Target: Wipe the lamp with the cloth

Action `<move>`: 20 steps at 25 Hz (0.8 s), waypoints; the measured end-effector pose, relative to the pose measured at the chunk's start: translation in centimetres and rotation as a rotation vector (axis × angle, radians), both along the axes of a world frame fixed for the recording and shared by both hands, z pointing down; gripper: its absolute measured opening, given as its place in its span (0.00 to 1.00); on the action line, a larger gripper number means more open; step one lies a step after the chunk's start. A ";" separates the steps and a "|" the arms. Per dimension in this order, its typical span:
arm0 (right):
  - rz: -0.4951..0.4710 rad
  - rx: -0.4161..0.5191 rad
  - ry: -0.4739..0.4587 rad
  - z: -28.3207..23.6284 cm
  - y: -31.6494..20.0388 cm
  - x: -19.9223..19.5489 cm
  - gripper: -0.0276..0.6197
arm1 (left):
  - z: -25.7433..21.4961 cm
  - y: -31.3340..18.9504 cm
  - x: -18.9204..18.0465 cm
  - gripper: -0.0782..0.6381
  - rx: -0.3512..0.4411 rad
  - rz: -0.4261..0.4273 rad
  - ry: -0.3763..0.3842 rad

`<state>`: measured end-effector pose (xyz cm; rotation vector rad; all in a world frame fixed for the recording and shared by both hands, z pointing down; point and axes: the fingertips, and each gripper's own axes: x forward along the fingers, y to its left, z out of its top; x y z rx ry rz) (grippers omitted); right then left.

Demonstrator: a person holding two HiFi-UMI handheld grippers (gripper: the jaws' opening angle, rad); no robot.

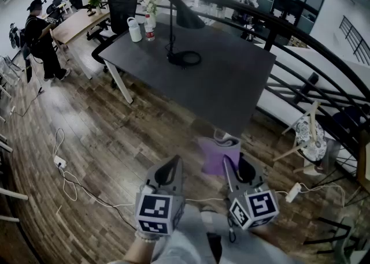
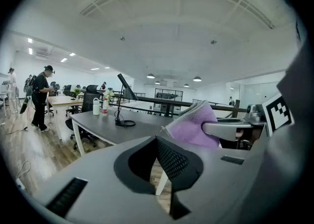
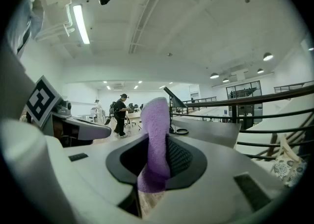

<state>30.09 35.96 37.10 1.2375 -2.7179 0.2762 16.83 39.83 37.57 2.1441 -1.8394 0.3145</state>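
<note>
The left gripper (image 1: 171,167) and the right gripper (image 1: 234,167) are both smooth and grey. Their dark jaw pads (image 2: 171,159) have a bumpy dotted grid. Each of the 2 has a cube (image 1: 155,211) with black and white square markers. The person wears light grey clothes (image 1: 191,240).

Open-plan office, shown by a long row of wooden desks (image 1: 78,25) with black office chairs (image 1: 122,4) receding into the upper left of the head view, where a person (image 1: 40,37) stands at a workstation. A dark desk (image 1: 219,78) at upper centre carries a lamp (image 1: 179,20) and a white bottle (image 1: 134,29). A wood-plank floor (image 1: 115,141) with a trailing power strip (image 1: 59,163), a black railing (image 1: 300,43) at right and a ceiling strip light (image 3: 81,22) complete the setting.
</note>
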 end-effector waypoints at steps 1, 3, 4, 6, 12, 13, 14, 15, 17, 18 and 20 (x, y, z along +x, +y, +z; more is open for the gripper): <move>0.001 0.001 -0.001 0.0 0.0 0.0 0.18 | 0.0 0.0 0.0 0.12 0.001 0.000 0.000; 0.002 0.001 -0.001 0.0 0.0 -0.1 0.18 | -0.1 0.0 -0.1 0.12 0.002 -0.001 0.000; 0.002 0.000 -0.001 0.0 0.1 -0.2 0.18 | -0.1 0.0 -0.2 0.12 0.003 -0.001 0.000; 0.001 0.000 0.000 0.1 0.2 -0.2 0.18 | 0.0 0.1 -0.2 0.12 0.003 0.000 0.000; 0.004 -0.001 -0.007 0.4 0.6 -0.5 0.18 | 0.1 0.5 -0.5 0.12 0.004 0.002 0.001; 0.007 0.002 0.002 0.3 0.6 -0.6 0.18 | 0.1 0.5 -0.6 0.12 0.004 0.002 0.001; 0.011 0.011 0.016 0.3 0.6 -0.6 0.18 | 0.1 0.6 -0.8 0.12 0.005 0.002 0.001; 0.014 0.026 0.035 0.2 0.7 -0.8 0.18 | 0.1 0.7 -1.0 0.12 0.005 0.001 0.002; 0.016 0.059 0.073 0.0 0.9 -1.2 0.18 | 0.0 0.9 -1.5 0.12 0.005 -0.001 0.002; 0.015 0.068 0.083 -0.1 1.1 -1.5 0.18 | -0.1 1.1 -1.9 0.12 0.005 -0.002 0.002; 0.014 0.065 0.077 -0.2 1.3 -2.2 0.18 | -0.2 1.3 -2.6 0.12 0.007 -0.006 0.002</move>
